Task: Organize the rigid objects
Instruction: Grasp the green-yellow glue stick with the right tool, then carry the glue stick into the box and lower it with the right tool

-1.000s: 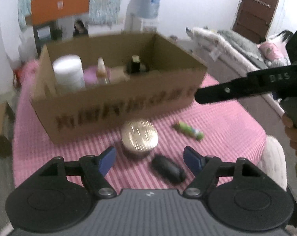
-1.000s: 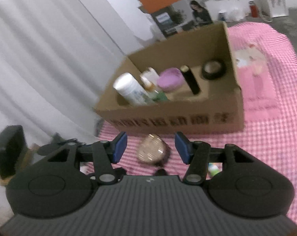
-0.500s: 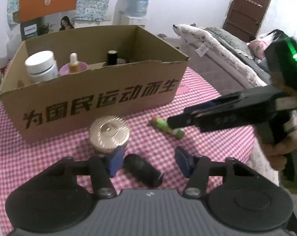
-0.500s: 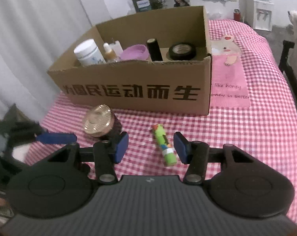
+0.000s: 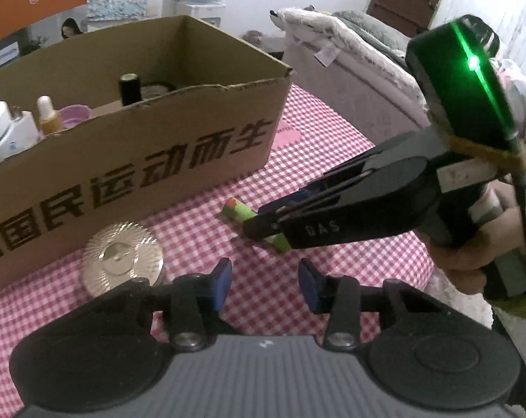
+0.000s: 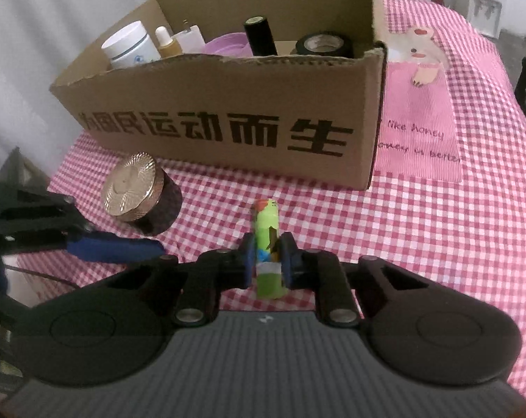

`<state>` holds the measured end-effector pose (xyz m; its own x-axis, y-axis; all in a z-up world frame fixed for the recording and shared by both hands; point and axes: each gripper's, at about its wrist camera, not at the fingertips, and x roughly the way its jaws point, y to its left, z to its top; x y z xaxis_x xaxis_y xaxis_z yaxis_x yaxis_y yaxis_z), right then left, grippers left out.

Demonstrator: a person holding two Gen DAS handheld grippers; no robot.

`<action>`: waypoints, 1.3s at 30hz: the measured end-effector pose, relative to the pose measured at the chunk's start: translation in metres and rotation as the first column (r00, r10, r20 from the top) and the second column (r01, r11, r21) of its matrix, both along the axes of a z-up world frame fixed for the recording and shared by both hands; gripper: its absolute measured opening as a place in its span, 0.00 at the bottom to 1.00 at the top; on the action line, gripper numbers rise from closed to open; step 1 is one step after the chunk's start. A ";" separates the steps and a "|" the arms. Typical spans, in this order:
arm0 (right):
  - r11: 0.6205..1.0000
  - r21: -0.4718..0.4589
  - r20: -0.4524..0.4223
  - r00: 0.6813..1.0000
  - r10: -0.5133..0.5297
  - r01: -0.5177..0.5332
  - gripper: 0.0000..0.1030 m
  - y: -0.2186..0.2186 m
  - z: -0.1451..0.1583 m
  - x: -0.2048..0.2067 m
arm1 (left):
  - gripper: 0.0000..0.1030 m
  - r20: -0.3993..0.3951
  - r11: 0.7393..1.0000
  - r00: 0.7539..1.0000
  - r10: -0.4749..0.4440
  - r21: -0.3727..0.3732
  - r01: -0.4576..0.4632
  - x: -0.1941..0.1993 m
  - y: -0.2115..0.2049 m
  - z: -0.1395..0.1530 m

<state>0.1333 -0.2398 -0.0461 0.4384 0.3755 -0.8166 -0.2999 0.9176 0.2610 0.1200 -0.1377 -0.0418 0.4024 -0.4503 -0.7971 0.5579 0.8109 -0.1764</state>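
Observation:
A green stick-shaped tube [image 6: 268, 244] lies on the pink checked tablecloth in front of the cardboard box [image 6: 228, 118]. My right gripper [image 6: 268, 261] is shut on the tube, low at the cloth; it also shows in the left wrist view [image 5: 263, 228], with the tube [image 5: 240, 210] sticking out past it. My left gripper [image 5: 264, 287] is open and empty above the cloth. A jar with a gold lid [image 5: 121, 257] stands to its left, also in the right wrist view [image 6: 137, 195].
The box holds a white jar [image 6: 128, 47], a dropper bottle [image 6: 167, 43], a purple bowl [image 6: 228, 43], a black bottle [image 6: 259, 35] and a black tape roll [image 6: 324, 45]. A bed [image 5: 350, 55] is beyond the table's right edge.
My right gripper has moved forward and shut on the green tube. The left gripper has swung right; the black cylinder near it is out of view.

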 end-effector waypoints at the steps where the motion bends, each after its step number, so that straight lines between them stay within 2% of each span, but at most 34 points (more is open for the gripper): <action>1: 1.000 0.018 -0.012 1.000 -0.009 0.009 0.14 -0.003 0.000 0.001 | 0.42 -0.005 1.000 1.000 -0.003 0.003 0.003 0.001 -0.002 -0.002; 8: 0.978 0.190 -0.112 0.992 -0.060 0.081 0.14 -0.025 -0.008 0.009 | 0.42 -0.033 0.999 0.999 -0.022 0.027 0.022 0.018 -0.018 -0.015; 13: 0.942 0.308 -0.182 0.980 -0.077 0.131 0.14 -0.040 -0.016 0.014 | 0.42 -0.054 1.000 0.998 -0.018 0.008 0.019 0.026 -0.022 -0.020; 16: 0.927 0.349 -0.192 0.978 -0.075 0.139 0.14 -0.042 -0.015 0.013 | 0.42 -0.056 1.000 0.998 -0.016 -0.017 0.015 0.025 -0.021 -0.017; 21: 0.919 0.374 -0.153 0.986 -0.069 0.123 0.14 -0.042 0.003 0.004 | 0.42 -0.005 0.999 1.000 -0.003 -0.038 0.003 0.014 -0.016 0.005; 28: 0.923 0.383 0.009 0.999 -0.039 0.033 0.14 -0.029 0.067 -0.011 | 0.43 0.120 0.995 0.992 0.037 -0.092 -0.026 0.005 -0.001 0.058; 33: 0.934 0.356 0.119 0.992 -0.028 -0.016 0.14 -0.022 0.111 0.000 | 0.43 0.189 0.993 0.980 0.068 -0.112 -0.047 0.023 0.003 0.087; 37: 0.954 0.299 0.165 0.986 -0.029 -0.022 0.14 -0.017 0.127 0.025 | 0.43 0.170 0.988 0.982 0.077 -0.144 -0.052 0.052 0.001 0.093; 39: 0.963 0.269 0.172 0.984 -0.036 -0.011 0.14 -0.017 0.129 0.042 | 0.43 0.176 0.989 0.980 0.089 -0.136 -0.065 0.067 -0.001 0.092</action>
<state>0.1753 -0.2566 0.0831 0.5703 0.5635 -0.5977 -0.3514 0.8251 0.4425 0.1873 -0.1390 0.0502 0.5723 -0.5060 -0.6453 0.5266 0.8300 -0.1838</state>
